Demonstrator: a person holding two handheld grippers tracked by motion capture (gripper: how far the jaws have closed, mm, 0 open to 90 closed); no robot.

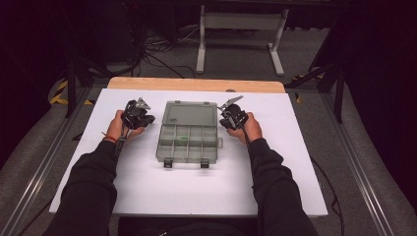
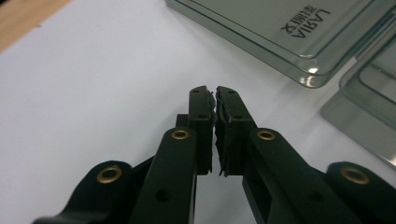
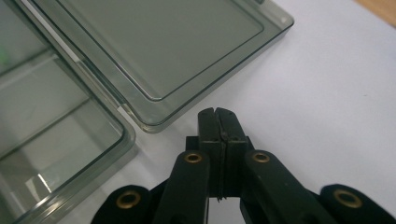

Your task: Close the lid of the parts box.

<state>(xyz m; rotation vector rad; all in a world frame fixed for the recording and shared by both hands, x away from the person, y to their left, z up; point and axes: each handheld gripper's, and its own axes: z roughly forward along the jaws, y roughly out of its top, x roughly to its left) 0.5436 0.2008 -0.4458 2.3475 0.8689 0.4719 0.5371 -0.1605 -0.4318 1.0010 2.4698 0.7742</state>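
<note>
I held my left hand-held gripper (image 1: 147, 118) and right hand-held gripper (image 1: 226, 121) on either side of the open organizer box (image 1: 188, 139) on the tabletop (image 1: 275, 162), both with jaws together, empty.

White counter (image 1: 147, 191) with a bare wooden strip (image 1: 196, 84) along its far edge, open clear compartment box (image 1: 189, 140) lying flat at its middle, lid (image 1: 191, 114) folded back far

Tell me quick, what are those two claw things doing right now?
Left gripper: closed, holding nothing, beside the open clear grey plastic compartment box.
Right gripper: closed, holding nothing, at the box's lid corner.
</note>
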